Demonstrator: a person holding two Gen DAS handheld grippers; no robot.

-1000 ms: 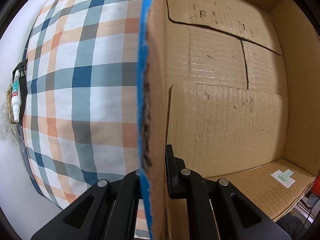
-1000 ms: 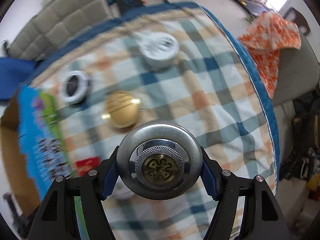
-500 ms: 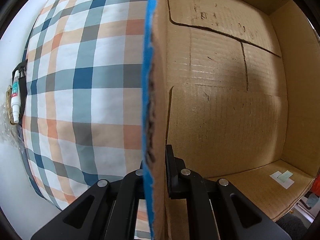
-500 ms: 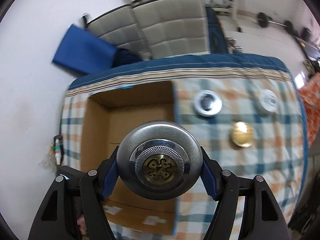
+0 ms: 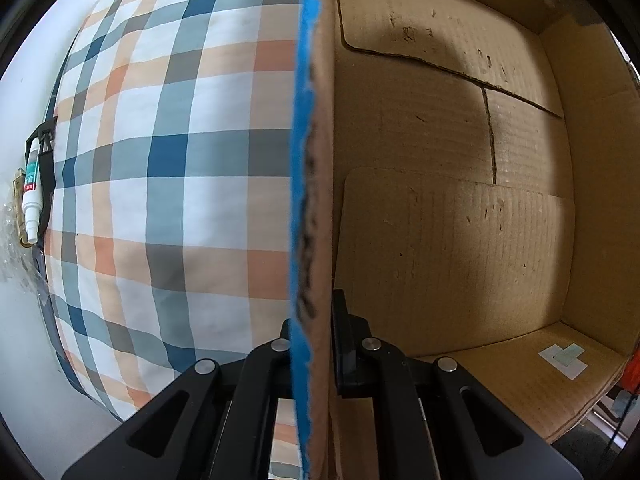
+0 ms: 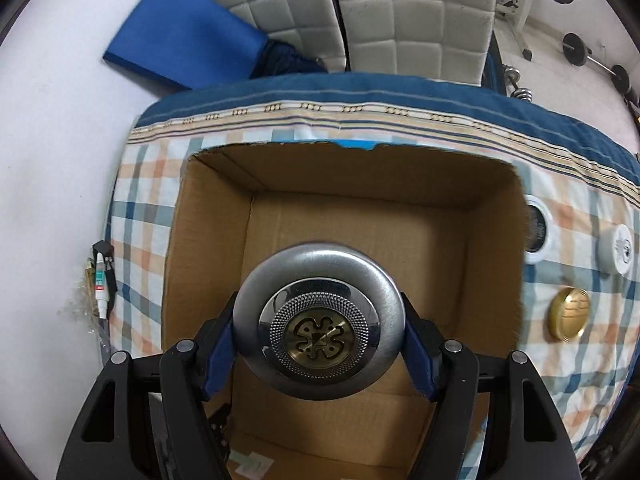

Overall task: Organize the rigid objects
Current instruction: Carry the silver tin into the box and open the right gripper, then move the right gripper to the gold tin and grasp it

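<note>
We squeeze the round metal lid by its sides in our right gripper, over the box. It looks hard, smooth, maybe slippery. Our left gripper pinches the box wall at 6 o'clock.

White wall, grey padded chairs, barbells on floor

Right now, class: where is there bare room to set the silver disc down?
The cardboard box floor is bare between its walls, below the silver disc. Right of the box it is crowded: white ring, white tin, gold disc.
</note>
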